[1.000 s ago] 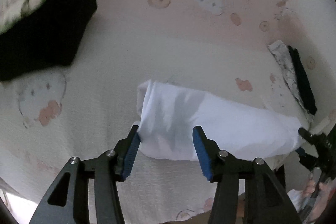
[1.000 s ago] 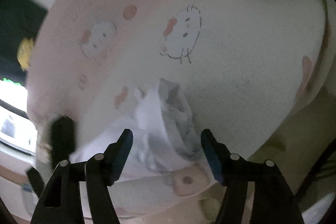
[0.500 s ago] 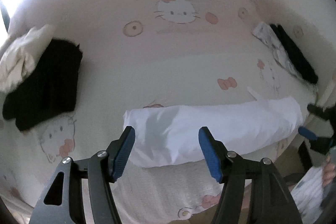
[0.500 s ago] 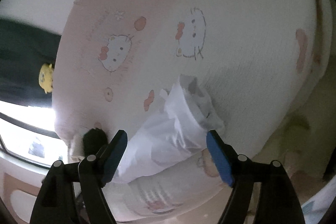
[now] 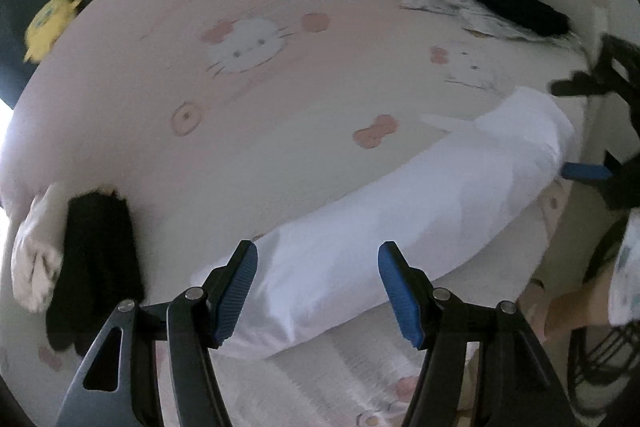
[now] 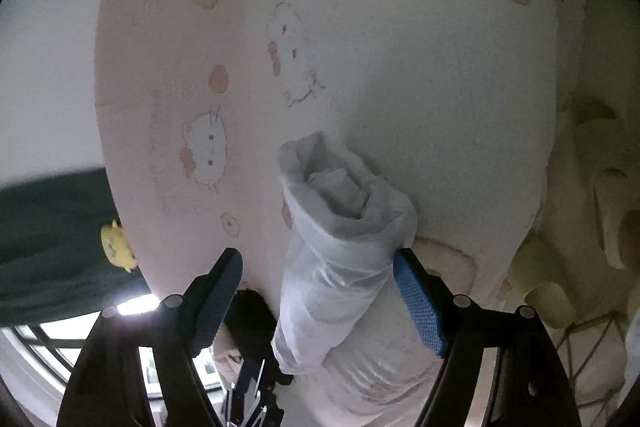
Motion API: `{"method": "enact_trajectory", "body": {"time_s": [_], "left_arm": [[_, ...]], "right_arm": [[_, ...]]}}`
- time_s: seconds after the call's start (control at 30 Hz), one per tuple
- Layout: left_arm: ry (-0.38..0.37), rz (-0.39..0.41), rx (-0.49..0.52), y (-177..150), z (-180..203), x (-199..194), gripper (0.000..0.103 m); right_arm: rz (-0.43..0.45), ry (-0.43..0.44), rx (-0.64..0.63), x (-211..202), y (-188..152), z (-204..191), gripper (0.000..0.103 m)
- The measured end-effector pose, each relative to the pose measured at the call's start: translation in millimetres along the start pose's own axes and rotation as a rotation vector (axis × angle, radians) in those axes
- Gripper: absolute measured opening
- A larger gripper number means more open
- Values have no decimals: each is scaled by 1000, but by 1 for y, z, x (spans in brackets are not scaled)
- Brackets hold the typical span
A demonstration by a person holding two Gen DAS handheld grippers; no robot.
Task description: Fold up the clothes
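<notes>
Grippers wide at either end, white roll (image 5: 404, 223) lying slantwise, perhaps untouched

Bed (image 5: 304, 131): broad open surface beyond the rolled white garment (image 5: 404, 223), which lies across the near edge. Obstacles: black garment (image 5: 96, 263) with a pale one beside it at left; black-and-white pile (image 5: 492, 7) at far right. Centre stays passable.

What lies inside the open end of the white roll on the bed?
In the right wrist view, the white roll's open end shows crumpled inner layers of the same white cloth. Deeper in, the outer layer covers everything, so the rest cannot be seen.
</notes>
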State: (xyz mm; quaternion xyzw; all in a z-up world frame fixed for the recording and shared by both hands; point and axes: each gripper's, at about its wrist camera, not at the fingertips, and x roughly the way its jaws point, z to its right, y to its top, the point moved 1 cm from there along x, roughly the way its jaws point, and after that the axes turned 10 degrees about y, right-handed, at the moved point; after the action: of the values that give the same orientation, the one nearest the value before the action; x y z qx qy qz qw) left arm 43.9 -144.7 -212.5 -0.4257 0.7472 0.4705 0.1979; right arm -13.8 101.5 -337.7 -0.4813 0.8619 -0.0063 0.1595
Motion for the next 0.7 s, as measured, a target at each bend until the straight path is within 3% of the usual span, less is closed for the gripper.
{"method": "enact_trajectory", "body": {"time_s": [0.33,0.47,0.7], "left_arm": [[35,92,306,5,59,-10,60],[35,131,406,2,84,-14,60],[43,163,521,4,121,-7,60]], "right_arm": [[-69,-55,8,11,-2,22,83],[-46,4,33,14,5,28,92],[-33,48,-48,24,19,19,95]]}}
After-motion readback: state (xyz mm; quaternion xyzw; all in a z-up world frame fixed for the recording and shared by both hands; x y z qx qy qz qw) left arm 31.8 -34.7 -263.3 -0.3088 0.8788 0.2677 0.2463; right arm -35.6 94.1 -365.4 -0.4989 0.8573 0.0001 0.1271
